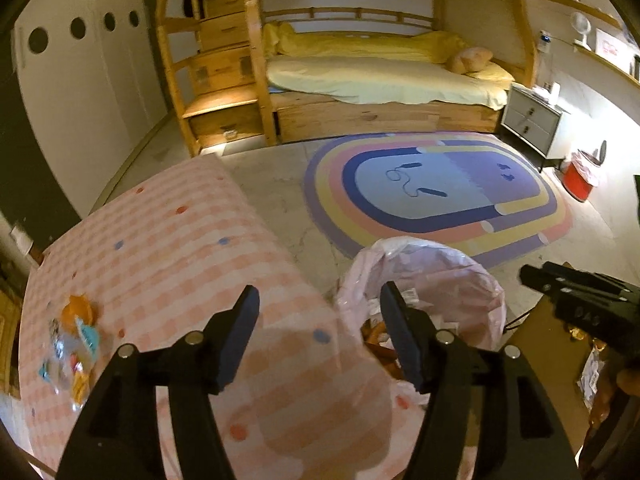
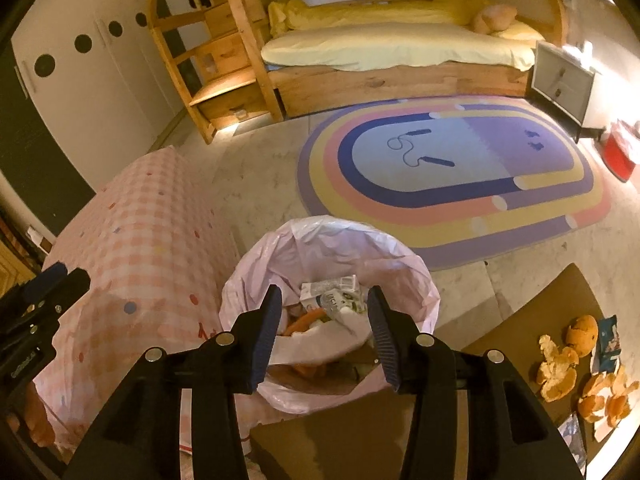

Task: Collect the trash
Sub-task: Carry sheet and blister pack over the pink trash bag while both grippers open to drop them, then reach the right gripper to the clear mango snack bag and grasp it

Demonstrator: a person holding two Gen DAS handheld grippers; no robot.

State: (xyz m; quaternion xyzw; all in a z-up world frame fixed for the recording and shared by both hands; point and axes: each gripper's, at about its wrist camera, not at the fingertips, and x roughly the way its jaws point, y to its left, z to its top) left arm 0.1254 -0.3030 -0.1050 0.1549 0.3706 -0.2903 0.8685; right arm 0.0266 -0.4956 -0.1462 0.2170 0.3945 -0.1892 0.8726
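Observation:
A bin lined with a pink plastic bag (image 2: 404,276) stands on the floor between two tables; it holds a milk carton (image 2: 332,298), orange peel and paper. It also shows in the left wrist view (image 1: 460,276). My right gripper (image 2: 324,330) is open and empty, right above the bin. My left gripper (image 1: 318,336) is open and empty, over the edge of the pink checked tablecloth (image 1: 168,240) beside the bin. Wrappers and orange peel (image 1: 76,344) lie on that cloth at the left. Orange peels (image 2: 576,368) and a blue wrapper (image 2: 608,344) lie on the brown table (image 2: 532,312) at the right.
A rainbow rug (image 2: 452,168) with a skipping rope (image 2: 420,152) on it covers the floor ahead. A wooden bunk bed (image 2: 392,48) and stairs stand behind it. A grey nightstand (image 2: 560,76) and a red bin (image 2: 618,152) are at the far right.

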